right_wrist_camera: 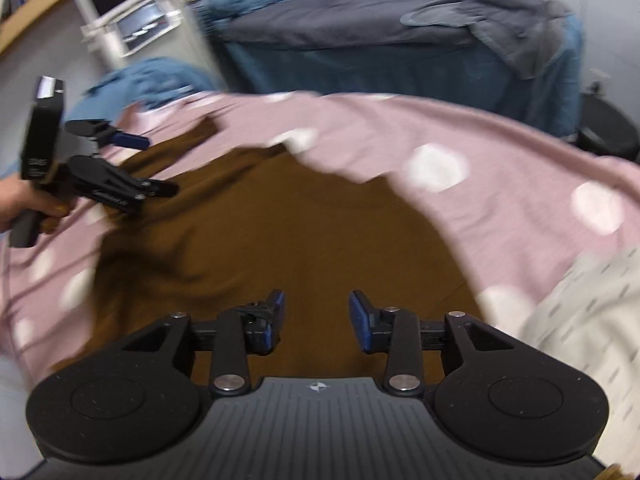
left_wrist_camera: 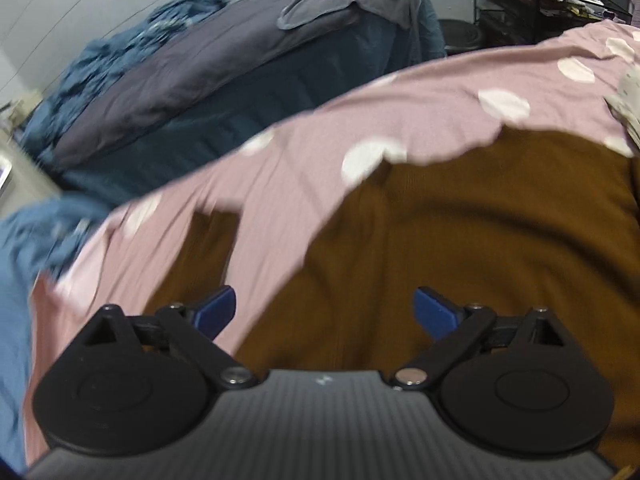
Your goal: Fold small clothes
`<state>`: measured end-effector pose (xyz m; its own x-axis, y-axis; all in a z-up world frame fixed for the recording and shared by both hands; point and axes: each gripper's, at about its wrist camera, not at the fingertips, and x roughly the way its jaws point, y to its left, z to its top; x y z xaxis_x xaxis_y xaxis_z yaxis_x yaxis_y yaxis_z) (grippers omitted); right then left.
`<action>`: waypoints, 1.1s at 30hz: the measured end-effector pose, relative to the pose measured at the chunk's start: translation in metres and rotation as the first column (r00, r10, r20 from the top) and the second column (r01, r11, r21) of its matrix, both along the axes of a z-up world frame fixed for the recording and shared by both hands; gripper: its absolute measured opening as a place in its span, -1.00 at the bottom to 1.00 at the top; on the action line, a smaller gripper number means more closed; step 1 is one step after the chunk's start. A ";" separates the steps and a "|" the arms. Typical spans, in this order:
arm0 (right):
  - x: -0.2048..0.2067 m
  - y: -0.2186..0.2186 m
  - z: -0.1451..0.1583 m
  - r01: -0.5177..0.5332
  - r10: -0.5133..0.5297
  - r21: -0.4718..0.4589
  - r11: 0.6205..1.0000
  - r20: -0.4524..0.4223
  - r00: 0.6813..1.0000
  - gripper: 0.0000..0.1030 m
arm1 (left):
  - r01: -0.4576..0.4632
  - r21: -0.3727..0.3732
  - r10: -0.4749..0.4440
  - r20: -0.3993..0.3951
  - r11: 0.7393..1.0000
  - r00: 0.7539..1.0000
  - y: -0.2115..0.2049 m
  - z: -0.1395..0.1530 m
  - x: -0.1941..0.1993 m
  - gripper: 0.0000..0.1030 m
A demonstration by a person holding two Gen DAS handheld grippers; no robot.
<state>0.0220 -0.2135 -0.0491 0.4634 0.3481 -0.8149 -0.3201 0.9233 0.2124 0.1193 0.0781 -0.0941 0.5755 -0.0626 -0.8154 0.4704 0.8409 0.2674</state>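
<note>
Tools left [left_wrist_camera: 325, 312] and right [right_wrist_camera: 317, 320] gape empty over brown garment [right_wrist_camera: 300, 232] (blurred).

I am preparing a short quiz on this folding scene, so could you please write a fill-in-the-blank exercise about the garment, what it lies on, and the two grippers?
1. The garment under both grippers is ____ in colour.
2. It lies on a pink sheet patterned with white ____.
3. The left gripper and the right gripper both have their jaws ____, with nothing between them.
4. The fingertips of both grippers are ____ in colour.

Missing words: brown; dots; open; blue
</note>
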 end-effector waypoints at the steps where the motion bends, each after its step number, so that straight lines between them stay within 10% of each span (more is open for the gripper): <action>1: -0.012 0.008 0.002 -0.030 0.030 0.009 1.000 -0.009 1.000 0.21 | -0.025 -0.003 0.024 -0.014 1.000 1.000 0.011 0.002 -0.016 0.88; 7: -0.095 0.077 0.007 -0.336 0.340 0.072 0.939 -0.042 0.940 0.21 | -0.175 -0.040 0.170 -0.105 0.984 0.980 0.072 0.014 -0.118 0.83; 14: -0.161 0.163 -0.015 -0.682 0.686 0.075 0.727 -0.067 0.724 0.20 | -0.383 -0.082 0.367 -0.163 0.920 0.916 0.112 0.013 -0.222 0.60; 17: -0.168 0.188 -0.028 -0.727 0.728 0.045 0.685 -0.096 0.679 0.20 | -0.391 -0.117 0.366 -0.191 0.913 0.911 0.112 0.009 -0.250 0.50; 26: -0.166 0.212 -0.079 -0.766 0.750 -0.212 0.607 -0.164 0.640 0.00 | -0.229 -0.091 0.196 -0.274 0.969 0.941 0.065 -0.032 -0.286 0.35; 29: -0.166 0.208 -0.075 -0.762 0.752 -0.223 0.609 -0.144 0.643 -0.79 | -0.188 -0.075 0.160 -0.277 0.979 0.947 0.049 -0.040 -0.285 -0.04; 32: -0.158 0.194 -0.065 -0.719 0.702 -0.152 0.679 -0.152 0.695 -0.81 | -0.172 -0.072 0.147 -0.268 0.982 0.952 0.043 -0.038 -0.284 -0.46; 33: -0.154 0.189 -0.059 -0.696 0.679 -0.120 0.708 -0.157 0.718 -0.81 | -0.173 -0.068 0.149 -0.266 0.982 0.952 0.044 -0.036 -0.284 -0.87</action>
<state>-0.1321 -0.0241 -0.1083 0.0662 0.4020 -0.9132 -0.8659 0.4779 0.1476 -0.1648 0.1217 -0.1304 0.3537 -0.0662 -0.9330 0.3695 0.9263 0.0743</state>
